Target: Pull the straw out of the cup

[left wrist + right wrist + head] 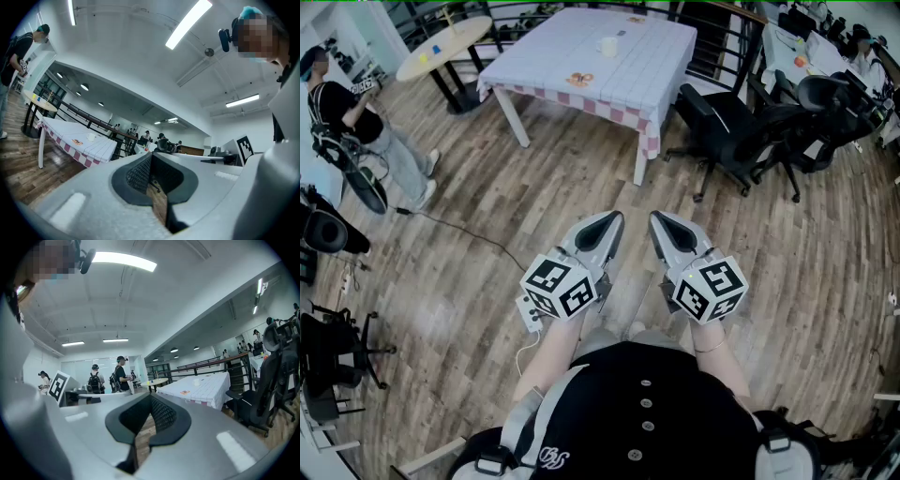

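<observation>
My left gripper (607, 227) and right gripper (666, 229), each pressed together on nothing, sit level beside each other, well apart from the cup (608, 45) on the cloth-covered table (661, 70) ahead, its straw too small to see.

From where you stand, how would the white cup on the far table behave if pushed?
Likely light: the white cup looks small. It stands upright on a draped tablecloth, so a push could tip or slide it. How full it is cannot be seen.
</observation>
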A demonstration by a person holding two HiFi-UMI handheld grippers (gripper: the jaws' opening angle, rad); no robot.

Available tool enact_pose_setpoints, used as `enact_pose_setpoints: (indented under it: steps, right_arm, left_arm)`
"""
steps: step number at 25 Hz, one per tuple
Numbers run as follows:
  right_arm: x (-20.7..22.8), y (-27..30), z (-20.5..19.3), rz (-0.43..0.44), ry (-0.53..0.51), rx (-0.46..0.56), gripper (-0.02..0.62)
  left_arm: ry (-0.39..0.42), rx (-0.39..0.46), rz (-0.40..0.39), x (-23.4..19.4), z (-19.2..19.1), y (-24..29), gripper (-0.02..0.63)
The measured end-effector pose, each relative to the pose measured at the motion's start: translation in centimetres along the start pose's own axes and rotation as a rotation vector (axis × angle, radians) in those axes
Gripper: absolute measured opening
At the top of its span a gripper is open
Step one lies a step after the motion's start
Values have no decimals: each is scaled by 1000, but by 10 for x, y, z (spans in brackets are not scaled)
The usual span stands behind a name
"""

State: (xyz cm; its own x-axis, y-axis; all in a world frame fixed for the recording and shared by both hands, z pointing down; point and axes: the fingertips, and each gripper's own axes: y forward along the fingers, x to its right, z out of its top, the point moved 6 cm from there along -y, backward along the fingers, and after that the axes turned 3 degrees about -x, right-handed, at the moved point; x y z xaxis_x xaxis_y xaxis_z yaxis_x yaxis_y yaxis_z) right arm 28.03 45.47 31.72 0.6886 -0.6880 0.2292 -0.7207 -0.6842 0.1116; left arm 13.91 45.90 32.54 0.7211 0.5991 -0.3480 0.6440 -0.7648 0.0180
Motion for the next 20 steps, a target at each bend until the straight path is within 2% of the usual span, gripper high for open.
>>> enact_pose_setpoints:
  steps: [20]
  right_arm:
    - [4, 26, 0, -20, -10, -15, 2]
  left_arm:
    - [15, 2, -33, -21, 12, 9, -3]
